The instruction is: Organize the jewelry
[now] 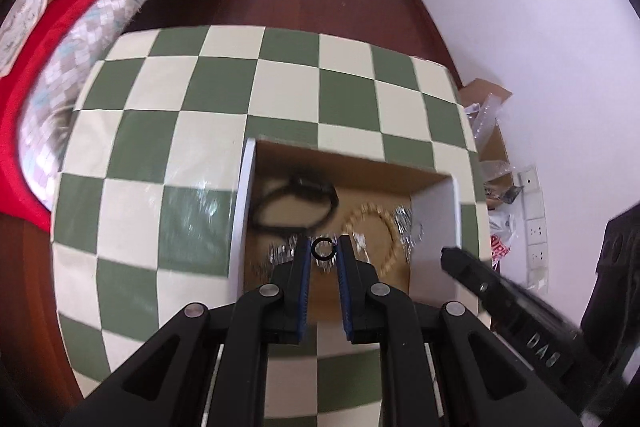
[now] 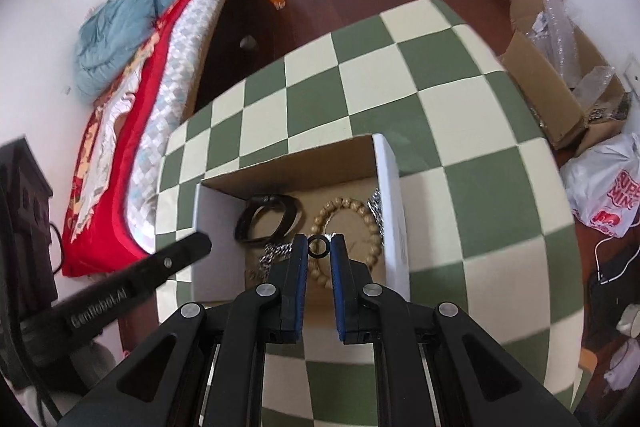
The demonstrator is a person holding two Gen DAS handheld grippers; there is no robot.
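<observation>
1. Two claws hang over the open box (image 2: 386, 187) on your checkered desk (image 2: 460, 107).
2. Your left claw (image 1: 323, 247) is closed, pinching the left ring (image 1: 323, 239) at its tips.
3. Your right claw (image 2: 319, 247) likewise pinches the right ring (image 2: 319, 238).
4. Below, the box holds a black band (image 2: 268, 215), bead bracelet (image 2: 348, 211) and chain (image 2: 272, 259).

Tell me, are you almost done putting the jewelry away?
Nearly, it seems. Already in the box: a black band, a wooden bead bracelet and silver chains. In hand: the left gripper and right gripper each seem to pinch a small black ring above the box. Left: dropping those in. No loose jewelry shows on the checkered table.
</observation>
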